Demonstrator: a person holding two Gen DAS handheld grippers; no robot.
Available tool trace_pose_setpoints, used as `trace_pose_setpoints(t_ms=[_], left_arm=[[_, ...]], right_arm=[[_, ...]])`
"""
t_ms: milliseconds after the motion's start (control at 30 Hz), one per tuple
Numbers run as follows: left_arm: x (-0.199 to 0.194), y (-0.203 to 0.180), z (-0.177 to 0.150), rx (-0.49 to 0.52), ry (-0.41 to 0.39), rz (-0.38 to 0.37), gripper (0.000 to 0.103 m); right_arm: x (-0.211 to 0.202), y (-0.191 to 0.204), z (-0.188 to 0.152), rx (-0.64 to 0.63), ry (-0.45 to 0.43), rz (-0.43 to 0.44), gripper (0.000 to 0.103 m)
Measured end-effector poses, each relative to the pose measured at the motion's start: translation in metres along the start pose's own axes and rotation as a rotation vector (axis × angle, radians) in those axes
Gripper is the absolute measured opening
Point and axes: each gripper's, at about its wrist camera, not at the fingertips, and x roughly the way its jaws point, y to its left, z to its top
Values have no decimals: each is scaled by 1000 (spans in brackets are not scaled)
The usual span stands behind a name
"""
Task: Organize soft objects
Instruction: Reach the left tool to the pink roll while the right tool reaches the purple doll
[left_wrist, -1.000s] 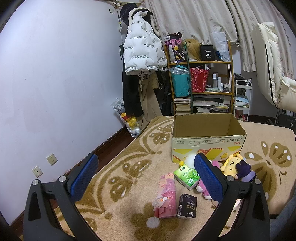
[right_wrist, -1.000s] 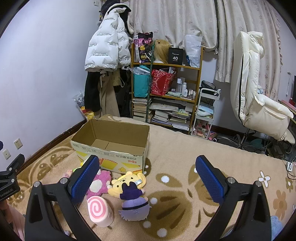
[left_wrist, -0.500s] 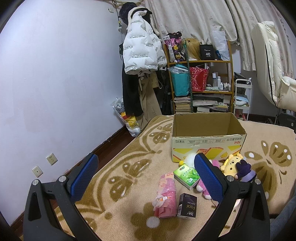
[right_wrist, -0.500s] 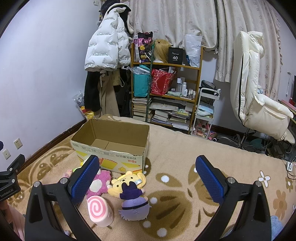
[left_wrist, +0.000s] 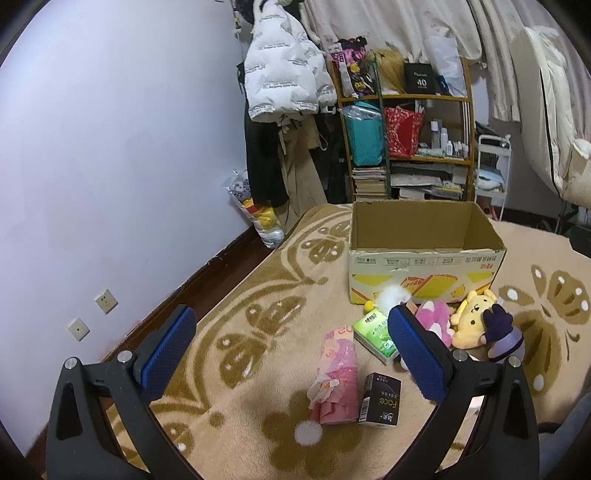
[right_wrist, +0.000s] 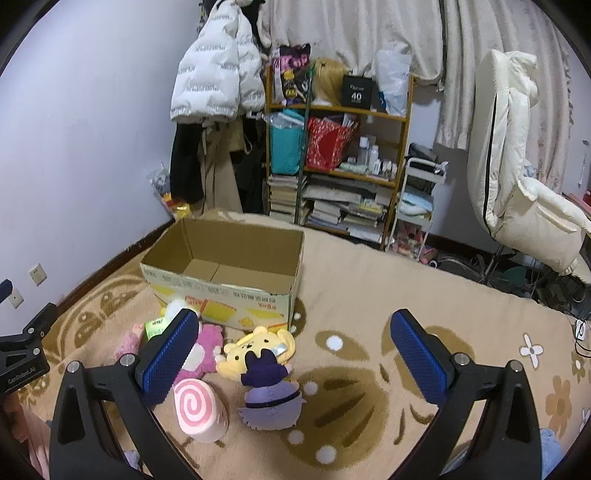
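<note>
An open cardboard box (left_wrist: 424, 258) stands on the carpet, also in the right wrist view (right_wrist: 225, 284). In front of it lie a yellow plush (right_wrist: 258, 350), a purple plush (right_wrist: 269, 395), a pink plush (right_wrist: 207, 350) and a pink swirl roll plush (right_wrist: 199, 410). The left wrist view shows a pink packet (left_wrist: 336, 373), a green tissue pack (left_wrist: 373, 332) and a black box (left_wrist: 380, 398). My left gripper (left_wrist: 291, 358) is open and empty above the packets. My right gripper (right_wrist: 291, 358) is open and empty above the plushes.
A shelf (right_wrist: 332, 158) full of books and bags stands behind the box. Coats (left_wrist: 284, 88) hang at the wall. A white chair (right_wrist: 517, 192) is at the right. The patterned carpet (right_wrist: 369, 280) stretches to the right of the box.
</note>
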Motion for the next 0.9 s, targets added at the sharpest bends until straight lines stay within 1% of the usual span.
trace_pose_setpoints(t_ms=[167, 233, 300, 500, 633, 833, 900], left_arm=[[15, -6, 5, 13, 57, -36, 102], [23, -3, 7, -11, 94, -71, 102], [31, -3, 10, -25, 120, -87, 102], [51, -1, 15, -37, 152, -90, 102], [77, -1, 17, -44, 206, -87, 102], [106, -5, 7, -48, 285, -87, 102], [109, -8, 5, -40, 290, -84, 102]], right_arm=[[15, 0, 6, -19, 26, -23, 103], [21, 2, 6, -31, 42, -25, 103], [27, 5, 6, -44, 58, -27, 103], [48, 12, 4, -67, 118, -19, 103], [66, 15, 2, -65, 158, 0, 103], [96, 15, -5, -30, 247, 31, 103], [104, 14, -9, -13, 277, 38, 103]])
